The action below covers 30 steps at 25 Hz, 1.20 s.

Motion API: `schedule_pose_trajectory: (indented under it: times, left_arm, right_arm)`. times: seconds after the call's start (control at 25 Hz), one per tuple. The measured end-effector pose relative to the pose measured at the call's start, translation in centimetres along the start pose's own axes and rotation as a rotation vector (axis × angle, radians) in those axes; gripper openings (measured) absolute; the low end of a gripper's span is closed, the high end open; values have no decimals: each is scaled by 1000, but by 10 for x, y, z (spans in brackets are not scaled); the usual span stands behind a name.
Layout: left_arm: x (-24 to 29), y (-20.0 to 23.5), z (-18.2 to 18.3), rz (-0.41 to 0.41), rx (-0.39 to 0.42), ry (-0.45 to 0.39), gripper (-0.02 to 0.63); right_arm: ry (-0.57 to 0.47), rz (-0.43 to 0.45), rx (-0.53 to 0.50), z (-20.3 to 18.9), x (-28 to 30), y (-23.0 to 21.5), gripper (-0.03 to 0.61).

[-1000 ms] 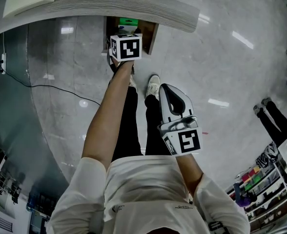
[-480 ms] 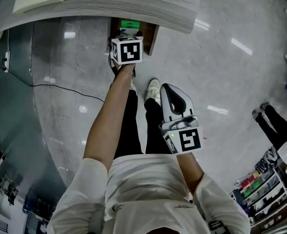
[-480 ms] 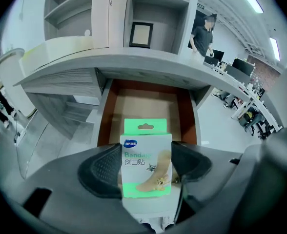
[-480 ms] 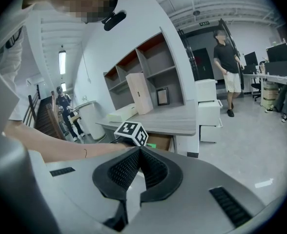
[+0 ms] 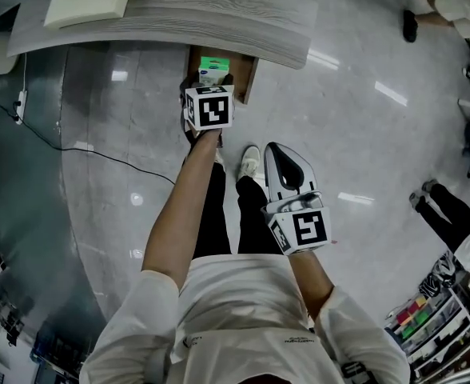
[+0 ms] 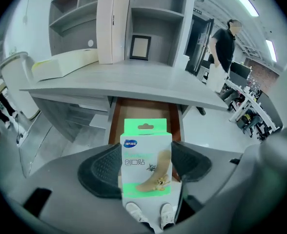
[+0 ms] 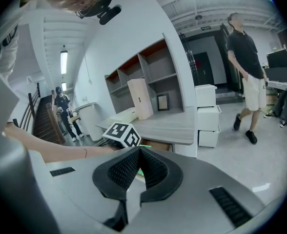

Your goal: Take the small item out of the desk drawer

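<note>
Glossy grey floor, pale wood-grain desk [image 6: 133, 82], drawer [image 6: 143, 108] pulled open beneath it. With the left gripper [image 6: 146, 167], clamps the small green-and-white box [image 6: 146, 150]: jaws set wide, ribbed pads pressing its two sides, box upright over the open drawer. With the right gripper [image 7: 137, 152], grips nothing: jaws closed tip to tip, well back from the desk.

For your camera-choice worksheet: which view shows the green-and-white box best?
The left gripper view: the box stands centred between the fingers, print facing the camera. The head view shows only its green top beyond the marker cube; the right gripper view, a green sliver.
</note>
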<state>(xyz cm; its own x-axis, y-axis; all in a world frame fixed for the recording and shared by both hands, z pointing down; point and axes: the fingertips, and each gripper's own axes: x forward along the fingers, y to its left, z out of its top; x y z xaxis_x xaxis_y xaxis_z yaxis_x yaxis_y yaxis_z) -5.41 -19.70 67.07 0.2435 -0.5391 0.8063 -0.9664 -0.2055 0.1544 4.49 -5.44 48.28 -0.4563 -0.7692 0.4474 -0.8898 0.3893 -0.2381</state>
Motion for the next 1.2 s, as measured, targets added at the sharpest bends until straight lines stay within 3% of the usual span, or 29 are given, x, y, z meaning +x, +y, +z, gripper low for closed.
schedule_pose_trajectory:
  times: [0.36, 1.2]
  left_arm:
    - [-57, -7, 24, -11, -9, -55, 328]
    - [-208, -33, 87, -14, 54, -214, 328]
  right_arm:
    - [-22, -26, -13, 34, -14, 2, 28]
    - [-104, -50, -52, 132, -72, 15, 28]
